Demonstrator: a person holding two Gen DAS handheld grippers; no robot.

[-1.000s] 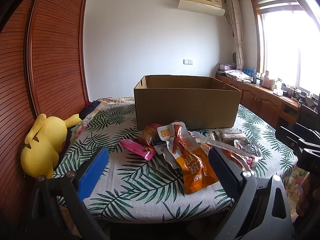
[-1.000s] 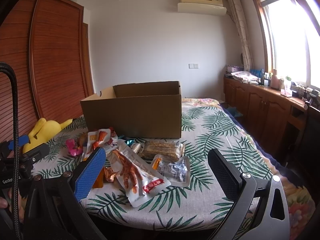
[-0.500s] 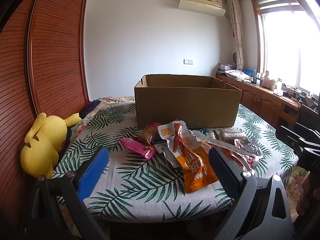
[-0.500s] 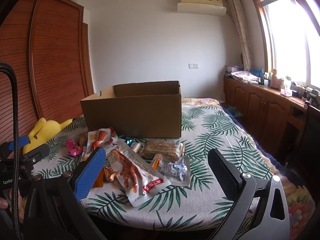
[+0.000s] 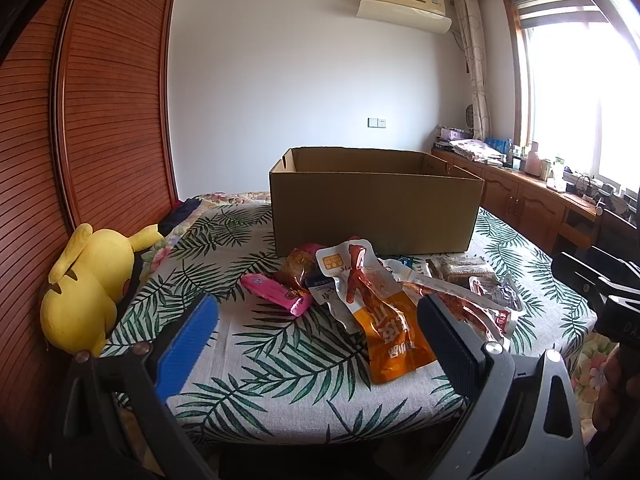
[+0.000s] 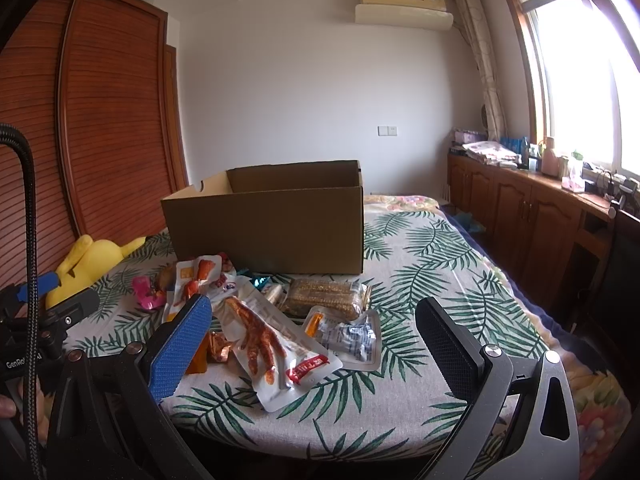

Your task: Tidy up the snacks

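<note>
Each hand-held gripper (image 5: 316, 332) black-framed, one blue textured pad (image 5: 188, 344), one black pad (image 5: 448, 340), silver screws (image 5: 492, 347).

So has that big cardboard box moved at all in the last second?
No. In the right wrist view the cardboard box sits at the same spot against the wall switch behind it, and the snack packets lie before it as they did.

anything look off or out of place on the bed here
Nothing is spilled or torn. The snack packets lie in a loose overlapping heap in front of the cardboard box, none visibly in it yet. The one odd item is a yellow plush toy slumped against the wooden wardrobe. Both grippers, left and right, are open.
</note>
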